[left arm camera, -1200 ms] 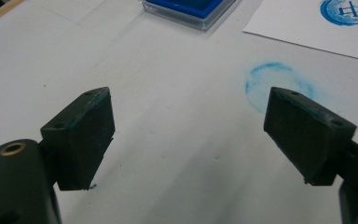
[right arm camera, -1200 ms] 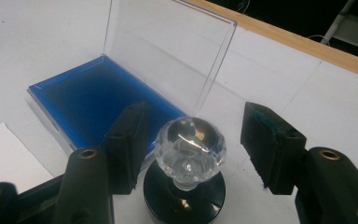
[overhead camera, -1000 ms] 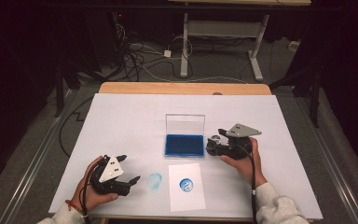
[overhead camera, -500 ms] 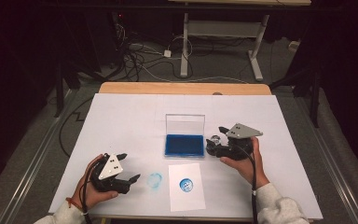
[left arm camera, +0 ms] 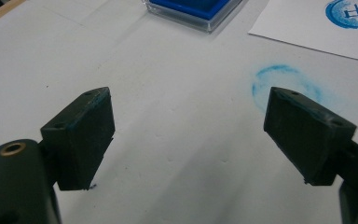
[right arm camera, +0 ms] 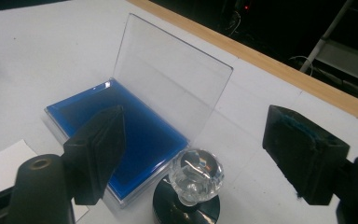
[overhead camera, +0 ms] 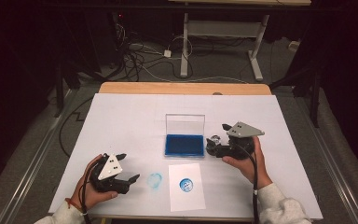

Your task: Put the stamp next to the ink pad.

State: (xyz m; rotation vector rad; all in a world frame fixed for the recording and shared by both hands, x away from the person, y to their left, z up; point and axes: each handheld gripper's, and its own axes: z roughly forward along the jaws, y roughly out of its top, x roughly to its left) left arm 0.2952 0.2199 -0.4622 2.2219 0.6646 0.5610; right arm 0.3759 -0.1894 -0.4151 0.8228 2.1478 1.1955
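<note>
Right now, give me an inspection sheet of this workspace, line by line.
Surface: white table, wooden far edge, blue ink smudge on it.
Job's things: ink pad open, clear lid upright; stamp with clear knob standing beside the pad; paper sheet bearing a round blue print.
Clutter: nothing seen.
Grippers: left gripper open, nothing between its jaws, near the smudge; right gripper open, jaws either side of the stamp.
Cables: black cable along the right forearm; loose cables on the floor beyond.
Surroundings: dark room, white table frame behind.

The table (overhead camera: 121, 116) is seen from above at the near side, facing forward and down. The blue smudge (left arm camera: 279, 81) is viewed closely from the left gripper camera, the ink pad (right arm camera: 135, 135) from the right; both are shared overhead.
</note>
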